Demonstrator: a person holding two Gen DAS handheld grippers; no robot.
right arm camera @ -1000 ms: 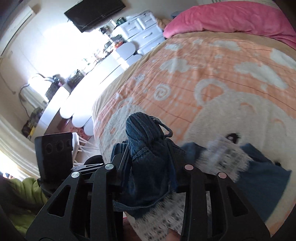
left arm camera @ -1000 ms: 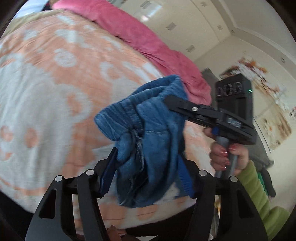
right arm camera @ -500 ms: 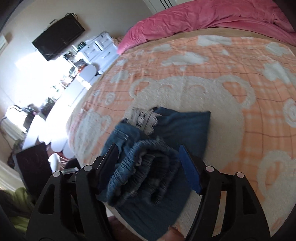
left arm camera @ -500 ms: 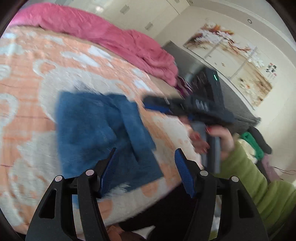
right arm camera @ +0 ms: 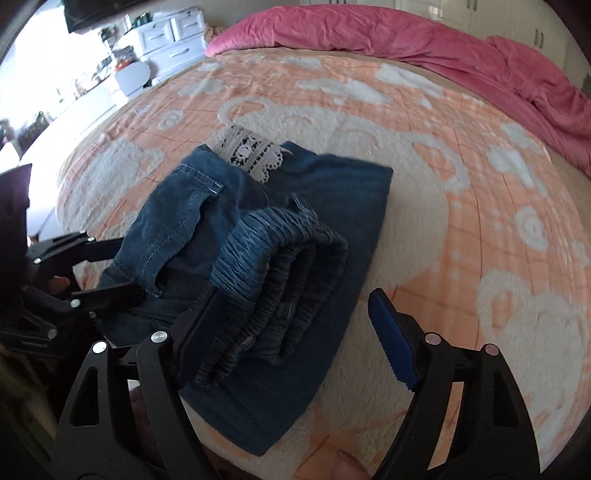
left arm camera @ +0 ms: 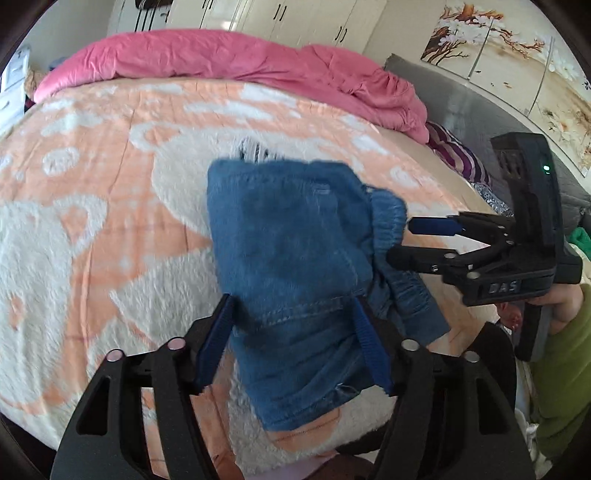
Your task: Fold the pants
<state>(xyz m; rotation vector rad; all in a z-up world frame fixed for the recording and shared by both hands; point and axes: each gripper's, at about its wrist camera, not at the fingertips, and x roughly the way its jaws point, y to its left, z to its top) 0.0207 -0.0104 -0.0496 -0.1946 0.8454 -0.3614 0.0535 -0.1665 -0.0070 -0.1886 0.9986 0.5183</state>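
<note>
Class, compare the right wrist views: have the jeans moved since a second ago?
Yes. The jeans, earlier bunched up off the blanket, now lie down on it, with the opening right gripper no longer squeezing them.

A plush blanket (left arm camera: 110,229) covers the bed, peach-orange with white fleecy bear and cloud shapes. Along its far edge a pink duvet (left arm camera: 229,59) lies rumpled, bunching lower toward the right side. Beyond that, a striped purple-and-white cloth (left arm camera: 458,157) is tucked beside a grey upholstered headboard (left arm camera: 454,96). On the wall above hangs a blossom-branch painting (left arm camera: 491,40) in panels. Cream wardrobe doors (left arm camera: 295,18) with dark handles run behind the bed. On the other side of the room stands a white chest of drawers (right arm camera: 166,37) (its top is cluttered with small items too blurred to identify), and a dark flat screen (right arm camera: 96,13) is mounted on the wall above, next to a glaringly bright window area.
</note>
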